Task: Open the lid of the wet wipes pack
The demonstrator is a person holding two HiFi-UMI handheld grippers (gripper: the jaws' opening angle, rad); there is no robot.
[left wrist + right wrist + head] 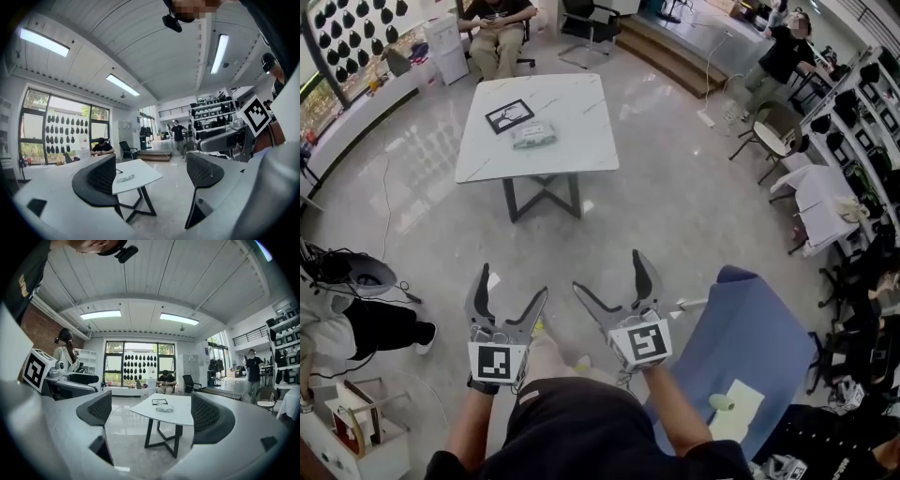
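Note:
The wet wipes pack [532, 135], pale green and white, lies flat on a white marble-look table [572, 112] far ahead of me across the floor. Both grippers are well short of the table and hang over the floor in front of my body. My left gripper [512, 286] is open with nothing between its jaws. My right gripper [607, 272] is open and empty too. The left gripper view shows the pack [125, 178] small, in the gap beside the left pad. In the right gripper view the pack [164, 408] lies between the wide jaws, far away.
A black-framed card [509, 115] lies on the table beside the pack. A blue chair [750, 347] stands close at my right. A person [497, 28] sits behind the table, and another [783, 52] stands at the back right. Chairs and shelves line the right side.

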